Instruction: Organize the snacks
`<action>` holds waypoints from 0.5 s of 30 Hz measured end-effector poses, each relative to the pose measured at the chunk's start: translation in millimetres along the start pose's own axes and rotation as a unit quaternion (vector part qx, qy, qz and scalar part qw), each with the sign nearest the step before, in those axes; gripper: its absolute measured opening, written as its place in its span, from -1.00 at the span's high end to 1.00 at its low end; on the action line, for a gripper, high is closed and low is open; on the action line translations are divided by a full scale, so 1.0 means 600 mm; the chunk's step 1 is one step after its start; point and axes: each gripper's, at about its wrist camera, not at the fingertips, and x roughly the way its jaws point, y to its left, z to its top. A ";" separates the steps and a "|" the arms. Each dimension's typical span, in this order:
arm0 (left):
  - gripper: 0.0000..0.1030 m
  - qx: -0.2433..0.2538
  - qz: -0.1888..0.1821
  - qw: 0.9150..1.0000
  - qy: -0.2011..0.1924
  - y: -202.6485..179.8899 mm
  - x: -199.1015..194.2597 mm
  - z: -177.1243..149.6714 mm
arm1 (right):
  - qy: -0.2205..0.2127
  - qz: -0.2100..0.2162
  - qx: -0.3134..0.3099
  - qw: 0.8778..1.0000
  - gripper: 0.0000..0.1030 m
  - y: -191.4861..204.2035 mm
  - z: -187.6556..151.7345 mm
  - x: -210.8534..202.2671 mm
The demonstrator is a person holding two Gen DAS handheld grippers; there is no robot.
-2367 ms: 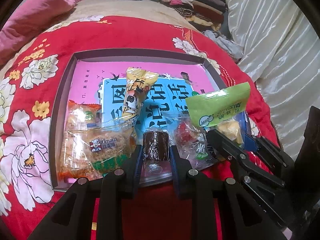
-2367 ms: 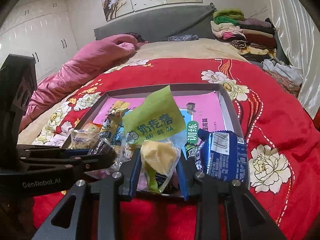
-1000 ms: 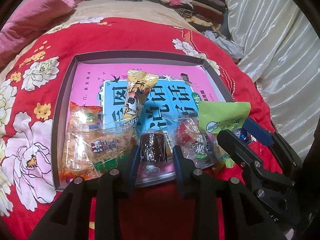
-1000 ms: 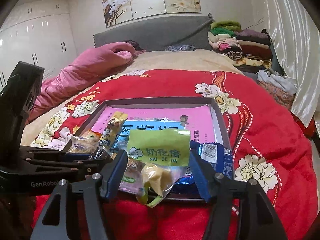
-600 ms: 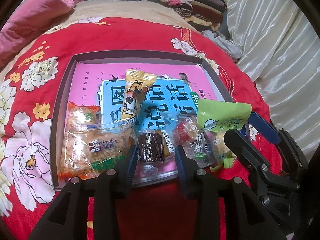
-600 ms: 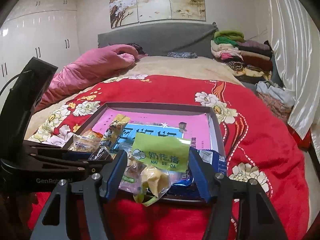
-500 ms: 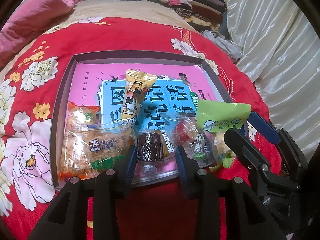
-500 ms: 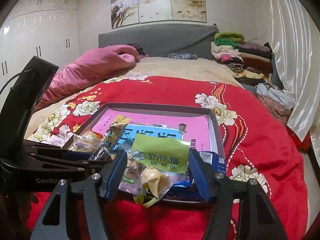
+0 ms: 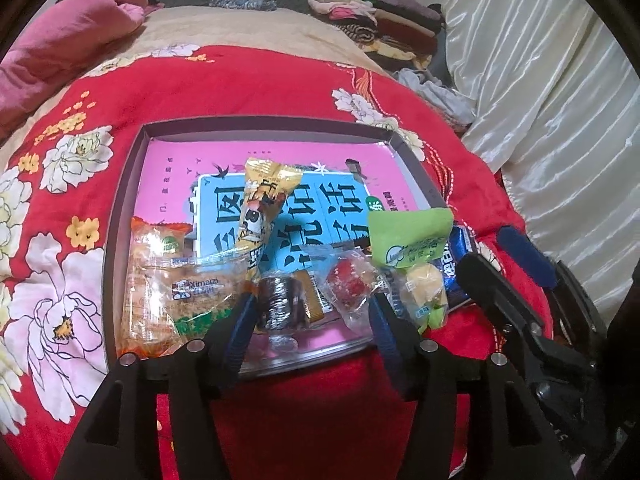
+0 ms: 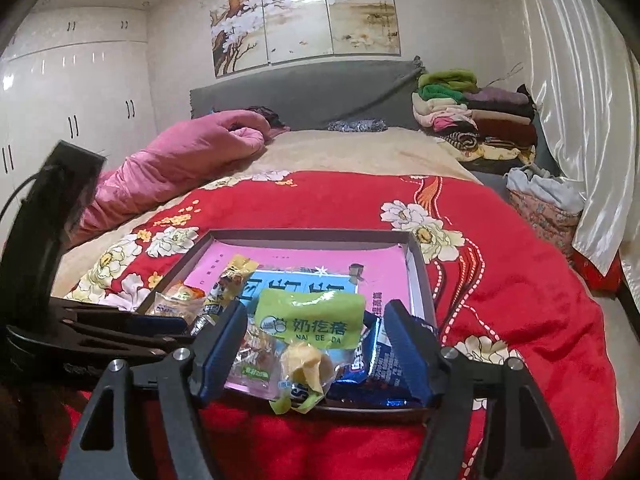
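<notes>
A shallow grey box (image 9: 124, 216) with a pink and blue printed bottom lies on the red floral quilt. Along its near edge lie several snacks: an orange cracker pack (image 9: 180, 296), a yellow stick pack (image 9: 262, 204), a dark brown cake (image 9: 280, 304), a red candy pack (image 9: 348, 284), a green-topped milk-curd pack (image 9: 408, 240) (image 10: 310, 320) and a blue biscuit pack (image 10: 380, 364). My left gripper (image 9: 308, 320) is open, its jaws either side of the brown cake. My right gripper (image 10: 316, 348) is open around the green pack, not touching it.
A pink duvet (image 10: 180, 160) lies at the back left of the bed. Folded clothes (image 10: 472, 120) are stacked at the back right. White curtains (image 9: 540, 100) hang on the right. The grey headboard (image 10: 304, 92) stands behind.
My right gripper let go of the green pack, which now lies in the box, and drew back. My left gripper opened and released the brown cake.
</notes>
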 end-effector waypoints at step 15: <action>-0.46 0.007 -0.006 1.000 -0.024 -0.007 -0.032 0.004 | 0.010 -0.015 0.019 1.000 -0.39 -0.021 -0.009 -0.002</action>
